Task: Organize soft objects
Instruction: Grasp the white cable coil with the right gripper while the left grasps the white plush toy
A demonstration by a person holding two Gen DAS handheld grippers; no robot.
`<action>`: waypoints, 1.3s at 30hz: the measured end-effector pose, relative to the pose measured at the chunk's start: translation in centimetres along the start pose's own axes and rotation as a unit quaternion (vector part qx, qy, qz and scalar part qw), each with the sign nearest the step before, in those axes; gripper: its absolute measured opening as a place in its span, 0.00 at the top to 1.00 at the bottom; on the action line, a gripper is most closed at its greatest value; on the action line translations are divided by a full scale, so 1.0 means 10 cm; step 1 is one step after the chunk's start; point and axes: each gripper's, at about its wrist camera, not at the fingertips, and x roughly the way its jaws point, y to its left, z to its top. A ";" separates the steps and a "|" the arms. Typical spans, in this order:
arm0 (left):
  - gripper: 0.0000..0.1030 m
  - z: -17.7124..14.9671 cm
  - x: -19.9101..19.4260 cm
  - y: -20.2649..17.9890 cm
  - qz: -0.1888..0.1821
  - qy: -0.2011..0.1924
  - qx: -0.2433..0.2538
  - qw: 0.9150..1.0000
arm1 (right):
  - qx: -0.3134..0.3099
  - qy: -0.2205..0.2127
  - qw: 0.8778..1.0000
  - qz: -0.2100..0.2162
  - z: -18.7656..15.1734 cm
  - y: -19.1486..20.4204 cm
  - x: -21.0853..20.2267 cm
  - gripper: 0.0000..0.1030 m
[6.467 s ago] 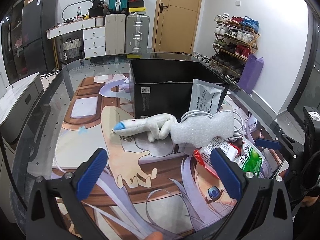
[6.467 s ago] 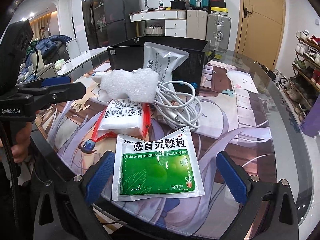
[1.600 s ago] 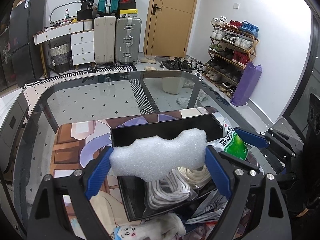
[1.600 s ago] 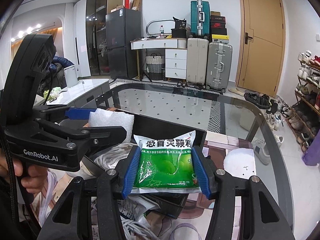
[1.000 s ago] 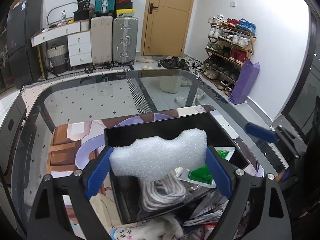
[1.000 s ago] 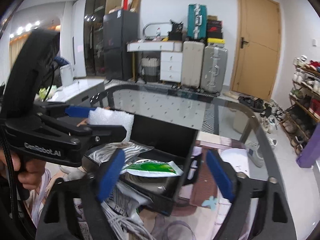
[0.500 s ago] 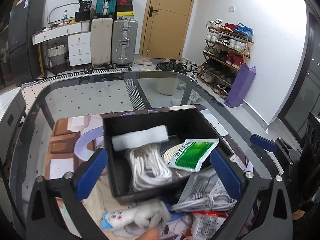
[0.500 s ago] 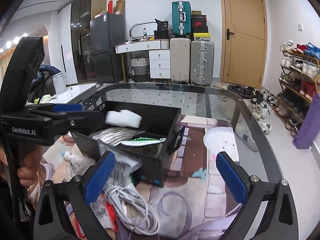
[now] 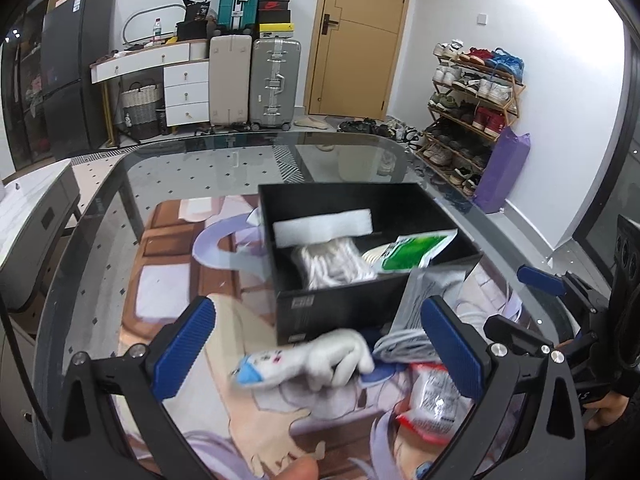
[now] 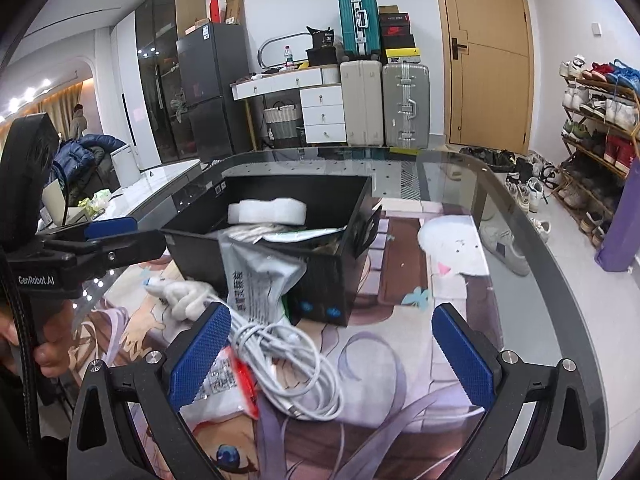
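A black box [image 9: 344, 308] [image 10: 332, 276] stands on the printed mat. Inside it lie a white foam piece [image 9: 322, 226] [image 10: 267, 211], a white rope bundle [image 9: 332, 266] and a green sachet [image 9: 412, 250]. A white plush toy [image 9: 304, 360] [image 10: 182, 292] lies in front of the box. A grey foil pouch [image 9: 428, 300] [image 10: 260, 276] leans on the box. A white cable coil [image 10: 288, 364] and a red-edged tissue pack [image 9: 434, 402] [image 10: 216, 384] lie nearby. My left gripper [image 9: 316, 354] is open and empty above the plush toy. My right gripper [image 10: 332, 360] is open and empty above the cable.
The glass table [image 9: 180, 176] has a rounded far edge. A white counter [image 9: 28, 216] stands to the left. Suitcases [image 9: 256, 80], drawers and a shoe rack [image 9: 476, 96] stand beyond the table.
Both grippers let go of the foam piece and green sachet into the box, then opened wide. Both have since drawn back and lowered toward the items in front of the box.
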 end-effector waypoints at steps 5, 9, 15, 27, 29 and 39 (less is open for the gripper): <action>0.00 -0.12 0.02 0.03 0.013 0.002 0.000 1.000 | 0.001 0.022 1.000 0.005 -0.11 0.08 0.09 0.01; 0.00 -0.23 0.07 0.07 0.022 0.009 -0.001 1.000 | 0.009 0.042 0.999 0.012 -0.15 0.12 0.19 0.01; 0.00 -0.34 0.14 0.15 0.027 0.021 -0.011 0.999 | 0.021 0.062 0.998 0.018 -0.13 0.18 0.35 0.01; 0.00 -0.41 0.17 0.14 0.015 0.030 -0.002 0.999 | 0.051 0.103 0.993 -0.014 -0.16 0.00 0.49 0.01; 0.00 -0.42 0.17 0.15 0.011 0.030 -0.005 0.999 | 0.052 0.105 0.993 -0.021 -0.19 -0.05 0.46 0.01; 0.00 -0.42 0.17 0.19 -0.002 0.030 -0.011 0.999 | 0.080 0.098 0.992 -0.016 -0.22 -0.13 0.40 0.01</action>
